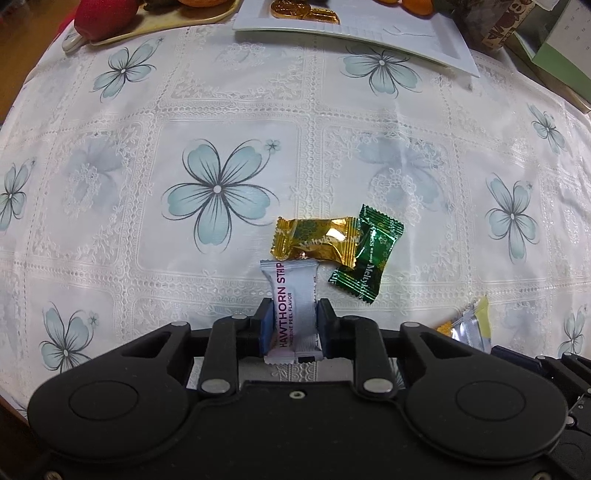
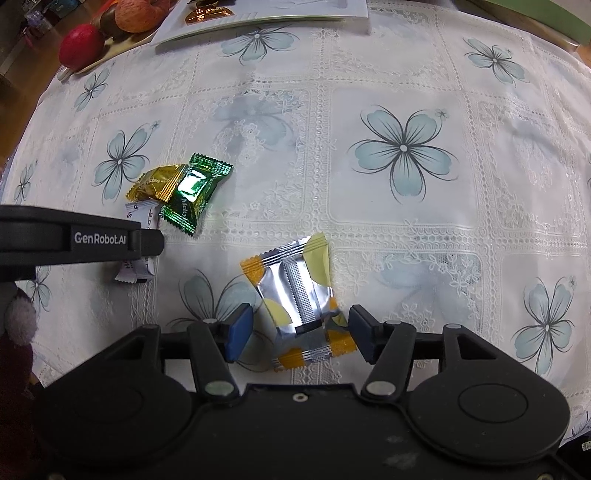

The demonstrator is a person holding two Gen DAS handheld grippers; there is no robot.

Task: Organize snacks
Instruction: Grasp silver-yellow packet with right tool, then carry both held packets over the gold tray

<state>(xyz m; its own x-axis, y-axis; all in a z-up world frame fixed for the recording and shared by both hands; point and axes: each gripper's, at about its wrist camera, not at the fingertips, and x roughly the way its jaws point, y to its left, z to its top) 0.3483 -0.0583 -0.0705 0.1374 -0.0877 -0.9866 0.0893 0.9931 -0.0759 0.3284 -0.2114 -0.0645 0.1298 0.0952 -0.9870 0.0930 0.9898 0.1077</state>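
Note:
My left gripper [image 1: 294, 317] is shut on a white Hawthorn Strip packet [image 1: 293, 295], low over the flowered tablecloth. Just beyond it lie a gold Meltykiss candy [image 1: 314, 242] and a green Meltykiss candy [image 1: 365, 254], overlapping. My right gripper [image 2: 300, 334] is open, its jaws on either side of a silver and yellow snack packet [image 2: 299, 291] that lies on the cloth. In the right wrist view the left gripper [image 2: 74, 238] crosses from the left, with the white packet [image 2: 138, 214] partly hidden behind it, and the gold candy [image 2: 157, 182] and green candy [image 2: 195, 192] beside it.
A white rectangular tray [image 1: 406, 40] with gold coin chocolates [image 1: 303, 11] sits at the far edge. A cream plate [image 1: 166, 26] with a red fruit [image 1: 103, 16] and other fruit is at the far left. Green boxes [image 1: 554, 55] stand at the far right.

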